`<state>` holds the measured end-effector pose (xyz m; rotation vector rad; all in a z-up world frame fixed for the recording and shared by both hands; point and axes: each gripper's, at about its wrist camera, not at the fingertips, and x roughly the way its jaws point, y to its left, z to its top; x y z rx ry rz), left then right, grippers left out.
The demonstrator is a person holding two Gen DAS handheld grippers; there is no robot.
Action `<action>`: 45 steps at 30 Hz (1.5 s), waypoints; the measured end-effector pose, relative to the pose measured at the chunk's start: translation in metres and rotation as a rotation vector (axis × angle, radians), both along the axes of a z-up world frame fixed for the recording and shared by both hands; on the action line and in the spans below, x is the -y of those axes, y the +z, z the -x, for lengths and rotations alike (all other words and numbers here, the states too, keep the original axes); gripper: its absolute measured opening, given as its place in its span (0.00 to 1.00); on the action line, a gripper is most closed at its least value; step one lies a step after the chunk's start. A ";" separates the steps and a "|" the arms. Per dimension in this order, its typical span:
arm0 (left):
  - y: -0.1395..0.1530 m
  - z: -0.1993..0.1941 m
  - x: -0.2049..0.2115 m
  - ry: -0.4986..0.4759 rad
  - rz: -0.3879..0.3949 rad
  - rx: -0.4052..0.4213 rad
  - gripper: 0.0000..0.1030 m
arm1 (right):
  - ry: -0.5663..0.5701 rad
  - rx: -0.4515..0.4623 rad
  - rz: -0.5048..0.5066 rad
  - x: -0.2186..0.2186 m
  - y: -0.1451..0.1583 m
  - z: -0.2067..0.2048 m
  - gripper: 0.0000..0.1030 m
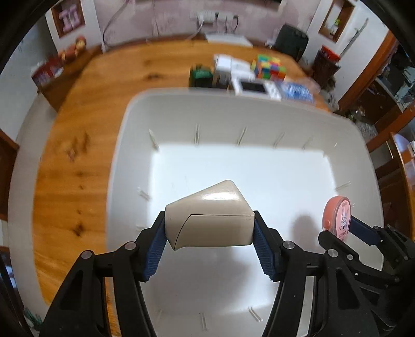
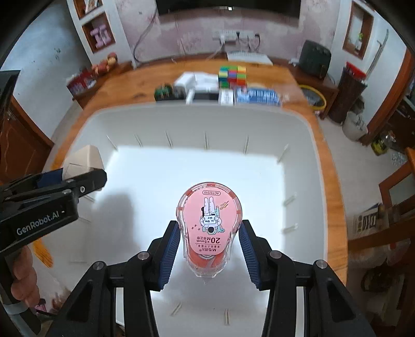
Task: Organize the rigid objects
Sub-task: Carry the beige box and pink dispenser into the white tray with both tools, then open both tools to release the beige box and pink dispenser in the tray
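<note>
Grippers are clamping rigid loads over the white plastic bin (image 1: 116, 166): left gripper (image 1: 209, 234) squeezing a glossy beige wedge-shaped case (image 1: 210, 217), likely slippery; right gripper (image 2: 208, 250) pinching a light pink correction-tape dispenser (image 2: 209, 223) by its sides.

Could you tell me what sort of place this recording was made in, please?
Most likely a living room in a home: a wooden table carries a white bin and a colourful puzzle cube, wall niches hold ornaments, and a dark screen hangs above wall sockets.
</note>
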<state>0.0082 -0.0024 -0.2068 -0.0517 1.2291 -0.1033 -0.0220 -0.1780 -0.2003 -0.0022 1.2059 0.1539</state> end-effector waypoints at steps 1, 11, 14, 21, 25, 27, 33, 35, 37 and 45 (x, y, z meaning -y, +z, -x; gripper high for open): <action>-0.003 0.000 0.002 0.001 -0.024 -0.006 0.63 | -0.005 -0.013 0.004 0.000 -0.005 -0.001 0.46; -0.005 0.007 0.021 -0.041 -0.131 0.031 0.63 | -0.036 -0.091 0.006 0.003 -0.034 -0.003 0.46; -0.008 0.008 0.026 -0.062 -0.119 0.014 0.63 | -0.038 -0.106 0.009 0.005 -0.036 -0.001 0.46; -0.008 0.005 0.025 -0.071 -0.114 0.014 0.64 | -0.044 -0.132 0.011 0.008 -0.039 -0.002 0.56; -0.010 0.006 0.026 -0.083 -0.094 0.005 0.78 | -0.055 -0.128 -0.007 0.011 -0.037 -0.001 0.64; -0.008 0.005 0.027 -0.083 -0.091 0.011 0.84 | -0.057 -0.132 -0.012 0.012 -0.037 -0.002 0.64; -0.008 0.004 0.027 -0.074 -0.076 0.005 0.96 | -0.058 -0.131 -0.015 0.012 -0.037 -0.001 0.64; -0.009 0.003 0.028 -0.076 -0.073 0.002 0.97 | -0.059 -0.131 -0.016 0.012 -0.037 -0.001 0.64; -0.010 0.004 0.028 -0.077 -0.069 -0.002 0.97 | -0.059 -0.131 -0.015 0.012 -0.037 0.000 0.64; -0.011 0.003 0.026 -0.066 -0.065 -0.016 0.98 | -0.059 -0.130 -0.017 0.015 -0.037 -0.002 0.64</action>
